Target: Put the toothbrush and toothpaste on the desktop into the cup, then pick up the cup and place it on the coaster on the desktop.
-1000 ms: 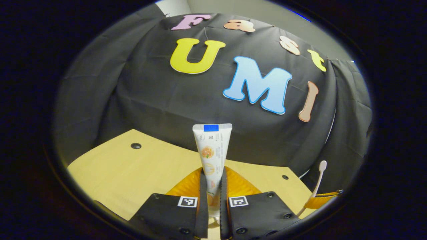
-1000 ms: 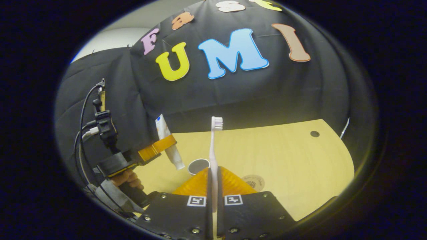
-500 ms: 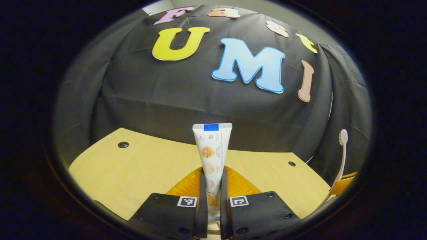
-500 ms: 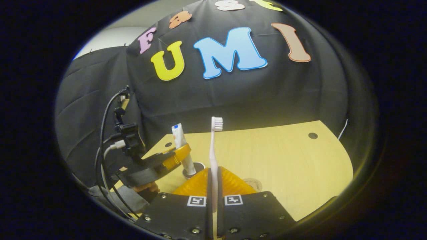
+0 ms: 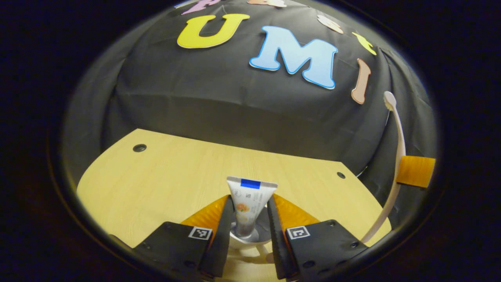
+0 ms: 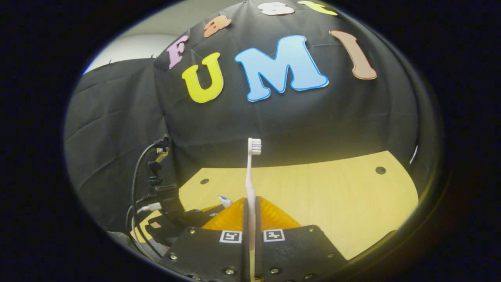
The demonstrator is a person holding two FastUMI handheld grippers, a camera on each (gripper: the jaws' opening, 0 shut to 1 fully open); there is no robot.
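Observation:
The white toothpaste tube [image 5: 249, 203] stands upright, cap down, inside the cup [image 5: 250, 242], whose pale rim shows low between my fingers. My left gripper [image 5: 250, 199] is open around the tube, its fingers spread to either side. The pale toothbrush [image 6: 250, 184] stands upright, bristles up, with my right gripper [image 6: 250, 219] shut on its handle. In the left gripper view the toothbrush [image 5: 396, 156] rises at the far right, held by the right gripper's finger [image 5: 415, 171]. In the right gripper view the left gripper [image 6: 172, 221] is low at the left, with the tube's top [image 6: 225, 201] peeking beside it.
The light wooden desk [image 5: 156, 184] has small dark holes [image 5: 139, 147] near its back corners. The desk [image 6: 332, 196] ends at the black cloth wall behind. Cables [image 6: 141, 184] loop up from the left gripper.
The left gripper came down with the toothpaste, set it in the cup and opened. The right gripper kept hold of the toothbrush and shifted closer to the left gripper.

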